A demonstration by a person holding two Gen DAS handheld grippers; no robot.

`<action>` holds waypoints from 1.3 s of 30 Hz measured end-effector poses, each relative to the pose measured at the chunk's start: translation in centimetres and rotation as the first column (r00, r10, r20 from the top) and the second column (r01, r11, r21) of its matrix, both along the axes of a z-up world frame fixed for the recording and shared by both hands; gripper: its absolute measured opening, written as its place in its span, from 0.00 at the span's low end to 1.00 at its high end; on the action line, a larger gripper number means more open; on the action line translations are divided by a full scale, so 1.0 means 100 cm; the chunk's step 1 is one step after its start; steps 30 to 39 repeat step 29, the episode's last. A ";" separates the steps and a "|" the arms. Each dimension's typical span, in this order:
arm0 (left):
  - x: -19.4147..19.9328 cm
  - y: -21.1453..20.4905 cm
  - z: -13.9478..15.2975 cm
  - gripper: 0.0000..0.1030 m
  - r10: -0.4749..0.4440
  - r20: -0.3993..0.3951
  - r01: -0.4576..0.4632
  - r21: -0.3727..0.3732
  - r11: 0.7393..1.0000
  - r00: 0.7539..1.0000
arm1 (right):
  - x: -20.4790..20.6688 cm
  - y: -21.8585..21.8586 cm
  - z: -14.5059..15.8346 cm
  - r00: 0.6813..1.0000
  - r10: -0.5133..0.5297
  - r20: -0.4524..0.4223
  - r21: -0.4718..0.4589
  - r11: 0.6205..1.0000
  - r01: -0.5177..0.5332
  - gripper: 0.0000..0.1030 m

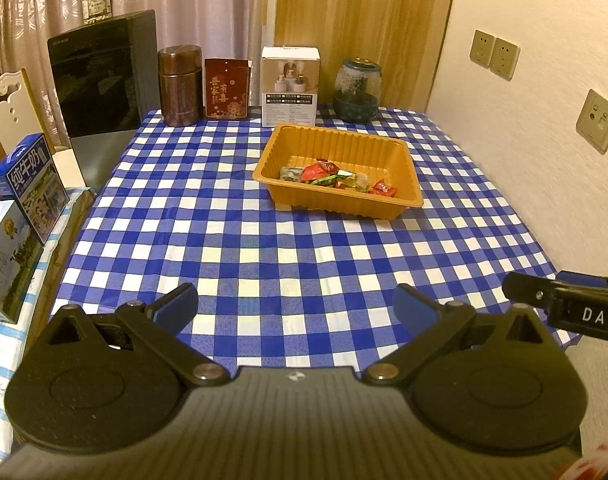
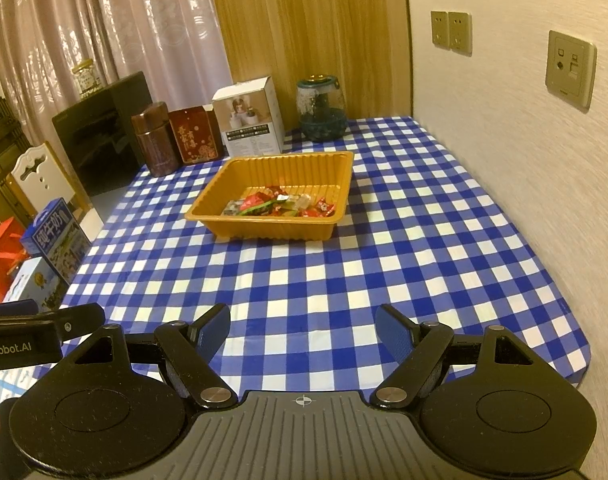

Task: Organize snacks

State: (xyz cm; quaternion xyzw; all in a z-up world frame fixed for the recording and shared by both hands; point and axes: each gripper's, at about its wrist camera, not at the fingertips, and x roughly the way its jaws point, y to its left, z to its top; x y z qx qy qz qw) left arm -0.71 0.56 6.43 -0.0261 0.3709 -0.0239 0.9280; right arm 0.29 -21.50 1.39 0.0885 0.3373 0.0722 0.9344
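An orange plastic tray (image 1: 388, 151) (image 2: 223, 176) sits on the blue-and-white checked tablecloth (image 1: 263, 248) (image 2: 364, 260), toward the back. Several wrapped snacks (image 1: 336, 178) (image 2: 279, 205), red, green and clear, lie in its near part. My left gripper (image 1: 295, 304) is open and empty above the table's near edge. My right gripper (image 2: 301, 326) is open and empty, also near the front edge, right of the left one. The right gripper's side shows in the left wrist view (image 1: 564, 304); the left gripper's side shows in the right wrist view (image 2: 43, 328).
Along the back stand a brown canister (image 1: 179, 86), a red box (image 1: 227, 89), a white box (image 1: 290, 86) and a glass jar (image 1: 356, 90). A black appliance (image 1: 99, 76) and milk cartons (image 1: 29, 184) stand left. A wall (image 2: 524, 160) runs right.
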 end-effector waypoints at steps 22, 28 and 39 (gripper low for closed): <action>0.002 -0.003 0.001 1.00 -0.006 -0.003 0.006 -0.006 1.000 1.000 | 0.000 0.002 0.000 1.000 0.000 -0.001 0.001 1.000 0.000 0.77; 0.001 -0.005 0.001 1.00 -0.019 0.013 0.020 -0.018 1.000 1.000 | 0.001 0.005 0.000 1.000 0.002 -0.002 0.001 1.000 -0.002 0.77; 0.001 -0.004 0.000 1.00 -0.019 0.013 0.020 -0.017 1.000 1.000 | 0.001 0.005 0.001 1.000 0.001 -0.001 0.001 1.000 -0.001 0.77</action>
